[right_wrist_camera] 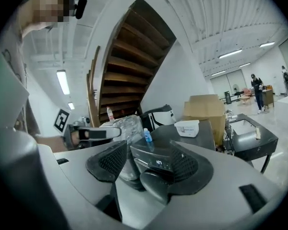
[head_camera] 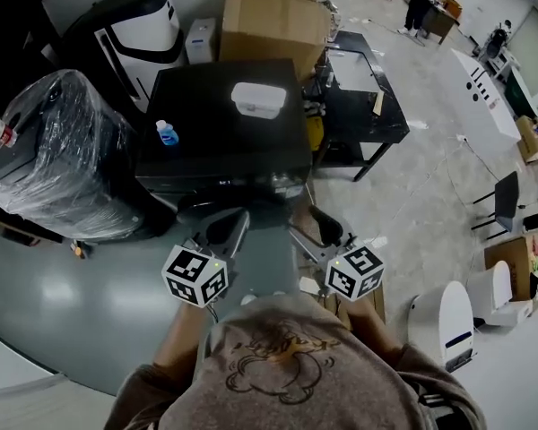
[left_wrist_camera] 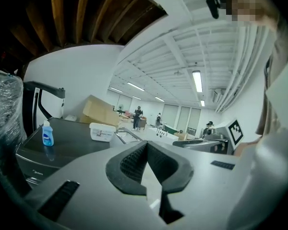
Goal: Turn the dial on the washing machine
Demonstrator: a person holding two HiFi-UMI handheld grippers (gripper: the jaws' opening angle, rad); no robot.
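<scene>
The dark washing machine stands just ahead of me, its control strip facing me. In the right gripper view the lit display shows between the jaws, with a dark rounded part under it. I cannot pick out the dial. My right gripper is open, a short way in front of the panel and touching nothing. My left gripper hangs beside it at the same height, pads meeting at the tip with nothing between them.
A blue bottle and a white lidded box sit on the machine's top. A plastic-wrapped appliance stands to the left and a black table to the right. Cardboard boxes are behind.
</scene>
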